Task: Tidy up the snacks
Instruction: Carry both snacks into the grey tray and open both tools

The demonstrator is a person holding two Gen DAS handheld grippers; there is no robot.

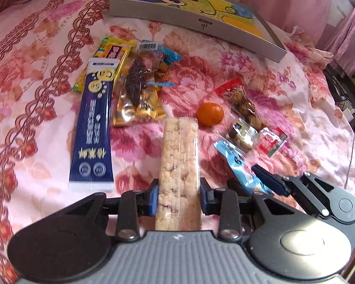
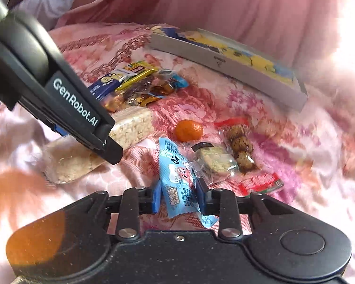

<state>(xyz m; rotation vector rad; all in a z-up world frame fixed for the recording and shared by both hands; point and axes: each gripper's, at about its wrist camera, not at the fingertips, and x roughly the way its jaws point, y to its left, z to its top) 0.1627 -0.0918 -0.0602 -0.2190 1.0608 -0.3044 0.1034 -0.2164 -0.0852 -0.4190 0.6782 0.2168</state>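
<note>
My left gripper (image 1: 179, 198) is shut on a long clear pack of puffed rice bar (image 1: 179, 163), which points away from me over the bed. In the right wrist view that same rice bar (image 2: 132, 125) lies under the left gripper's black body (image 2: 59, 94). My right gripper (image 2: 178, 197) is shut on a light blue snack packet (image 2: 177, 177); from the left wrist view the blue packet (image 1: 236, 165) and the right gripper (image 1: 267, 177) sit at the lower right. An orange mandarin (image 1: 210, 114) lies just beyond the bar's far end.
A grey box with a yellow cartoon lining (image 1: 201, 16) stands open at the back. A navy tube (image 1: 94, 127), yellow and gold wrappers (image 1: 135, 94) lie left. Quail eggs (image 1: 243, 104), a biscuit pack (image 1: 242, 133) and a red sachet (image 1: 272, 142) lie right on the floral bedspread (image 1: 35, 71).
</note>
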